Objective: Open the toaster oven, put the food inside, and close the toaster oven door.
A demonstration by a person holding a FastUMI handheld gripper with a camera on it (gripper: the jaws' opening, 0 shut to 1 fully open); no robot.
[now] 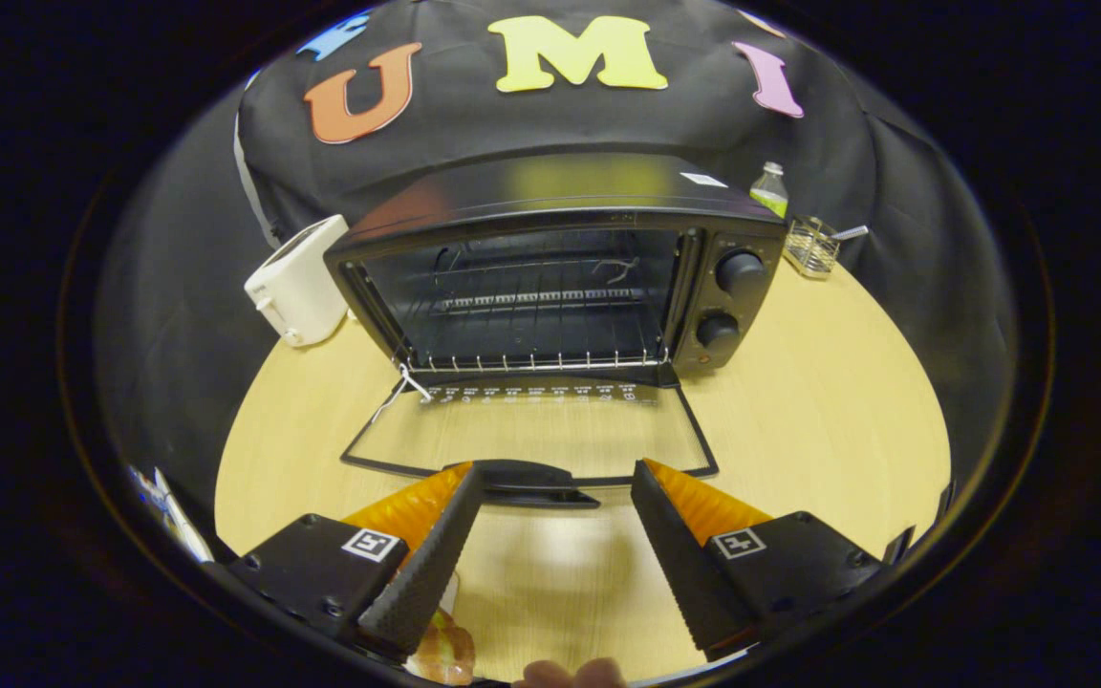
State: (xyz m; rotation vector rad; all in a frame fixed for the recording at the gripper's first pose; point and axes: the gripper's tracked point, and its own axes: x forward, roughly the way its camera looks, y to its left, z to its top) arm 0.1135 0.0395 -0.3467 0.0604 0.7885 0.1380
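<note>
Nearest of all, well short of the toaster oven [560, 277], the gripper [555, 497] hangs over the bench [818, 420] with its fingers spread wide and nothing between them. Under the left finger, farther from the oven than the fingertips, sits a pale orange-tinted lump [443, 652] that is probably the food, though it is cut off and mostly covered by the finger, so I cannot tell what it is. Beside it a few fingertips [572, 672] of a person's hand peek in. Just beyond the gripper tips lies the oven door [531, 435], folded flat on the bench, its handle [529, 475] the oven's nearest part. Past the door the cavity stands open with a bare wire rack [531, 361]. The step in hand looks like fetching the food: draw back from the oven, drop over the lump, centre it between the fingers, pinch gently, then carry it high over the door. Left of the oven stands a white toaster [297, 280]; behind its right side, a bottle [770, 189] and a small wire basket [810, 247], contents unclear.
</note>
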